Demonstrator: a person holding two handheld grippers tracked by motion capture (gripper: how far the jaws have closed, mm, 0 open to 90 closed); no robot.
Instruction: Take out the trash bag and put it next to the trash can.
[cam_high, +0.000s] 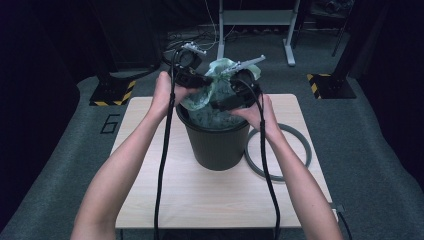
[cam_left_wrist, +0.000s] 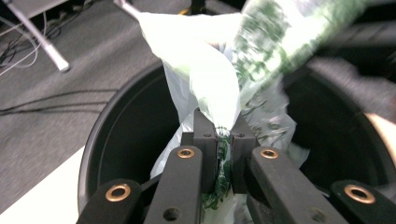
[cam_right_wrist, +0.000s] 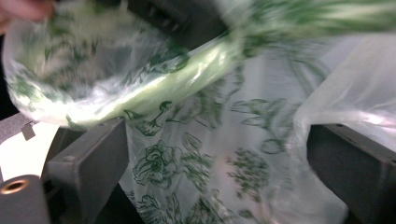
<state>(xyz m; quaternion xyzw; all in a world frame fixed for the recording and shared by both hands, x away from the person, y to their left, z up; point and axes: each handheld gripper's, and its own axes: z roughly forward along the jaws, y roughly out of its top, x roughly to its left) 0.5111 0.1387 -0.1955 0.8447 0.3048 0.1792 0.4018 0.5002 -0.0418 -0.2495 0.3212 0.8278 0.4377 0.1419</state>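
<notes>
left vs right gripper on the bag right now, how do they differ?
The left gripper has its jaws shut, pinching a fold of the green-printed plastic bag; the right gripper has its jaws wide apart, with bag film between them, not clamped. The left gripper sits at the bin's far-left rim, the right at its right. Both hover over the bin's mouth.

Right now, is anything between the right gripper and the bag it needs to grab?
Nothing visible. The right gripper is open, its jaws already astride the green-printed bag above the bin. The left gripper pinches the bag's film.
</notes>
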